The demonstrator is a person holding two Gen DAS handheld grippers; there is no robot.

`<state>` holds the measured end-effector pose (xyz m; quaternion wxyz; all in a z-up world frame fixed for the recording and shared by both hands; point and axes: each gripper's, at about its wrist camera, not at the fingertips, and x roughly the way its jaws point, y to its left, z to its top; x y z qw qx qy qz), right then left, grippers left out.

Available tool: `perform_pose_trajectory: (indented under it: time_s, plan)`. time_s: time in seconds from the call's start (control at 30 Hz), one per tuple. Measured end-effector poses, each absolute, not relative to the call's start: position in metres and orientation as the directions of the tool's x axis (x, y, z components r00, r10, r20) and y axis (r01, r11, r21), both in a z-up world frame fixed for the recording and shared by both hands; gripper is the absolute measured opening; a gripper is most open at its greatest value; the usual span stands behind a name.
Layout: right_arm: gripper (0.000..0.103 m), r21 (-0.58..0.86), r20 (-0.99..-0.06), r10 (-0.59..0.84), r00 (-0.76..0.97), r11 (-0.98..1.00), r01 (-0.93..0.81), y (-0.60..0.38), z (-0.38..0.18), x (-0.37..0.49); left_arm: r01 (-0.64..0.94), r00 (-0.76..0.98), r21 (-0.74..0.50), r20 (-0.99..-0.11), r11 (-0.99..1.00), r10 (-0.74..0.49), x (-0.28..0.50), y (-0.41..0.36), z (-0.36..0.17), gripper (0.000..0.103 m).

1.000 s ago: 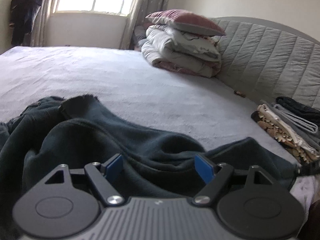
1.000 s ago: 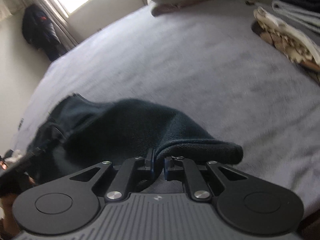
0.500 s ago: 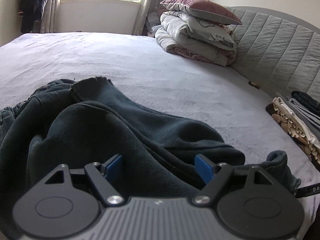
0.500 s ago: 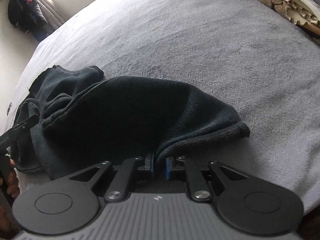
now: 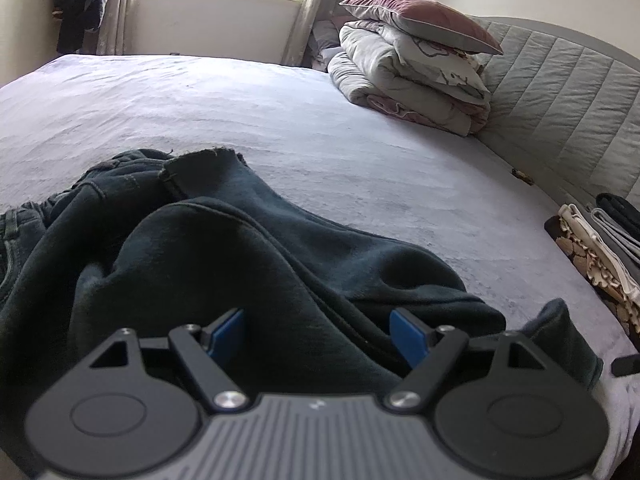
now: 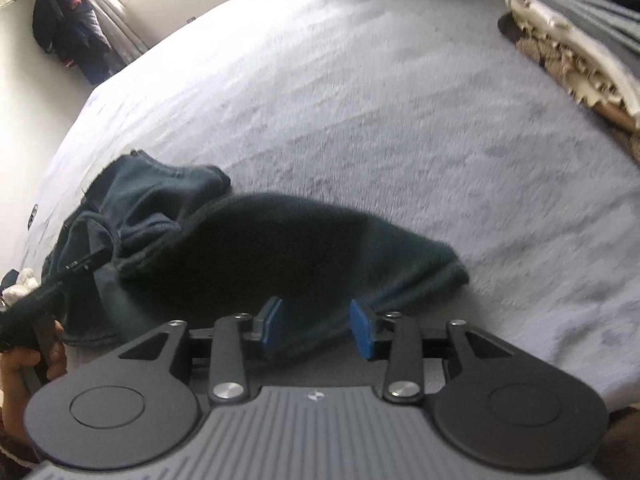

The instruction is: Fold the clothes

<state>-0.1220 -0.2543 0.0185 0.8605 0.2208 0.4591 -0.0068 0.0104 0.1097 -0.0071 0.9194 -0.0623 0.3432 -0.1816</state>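
Right claw (image 6: 316, 330): just spread, pads off the trousers (image 6: 280, 248).
Left claw (image 5: 318, 338): spread wide, empty.
Trousers: near bed (image 6: 360, 100) edge, long axis running left from the right claw.

Each hand-held unit, the left gripper (image 5: 319, 331) and the right gripper (image 6: 317, 328), has a ribbed grey body with a small central emblem, two round black discs, black linkage arms on silver screws, and blue-padded fingers (image 6: 362, 334).
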Motion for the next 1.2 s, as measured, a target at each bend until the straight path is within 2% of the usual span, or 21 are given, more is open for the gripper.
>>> perform_pose_trajectory:
  time_s: [0.23,0.5,0.9,1.2]
  plan:
    - [0.049,0.406,-0.743,0.217,0.634,0.898,0.169,-0.249,0.041,-0.105,0.266,0.703,-0.245,-0.613,0.932,-0.362,0.014,0.113,-0.008,0.081]
    - [0.050,0.466,-0.726,0.310,0.614,0.878,0.108,-0.216,0.033,-0.046,0.242,0.709,-0.271,-0.607,0.932,-0.361,0.018,0.123,-0.004,0.081]
    - [0.050,0.519,-0.758,0.375,0.533,0.842,0.145,-0.181,-0.008,0.045,0.214,0.726,-0.316,-0.581,0.924,-0.367,0.030,0.143,0.005,0.081]
    - [0.053,0.512,-0.791,0.373,0.484,0.838,0.190,-0.160,-0.039,0.083,0.201,0.734,-0.350,-0.564,0.915,-0.377,0.033,0.156,0.010,0.081]
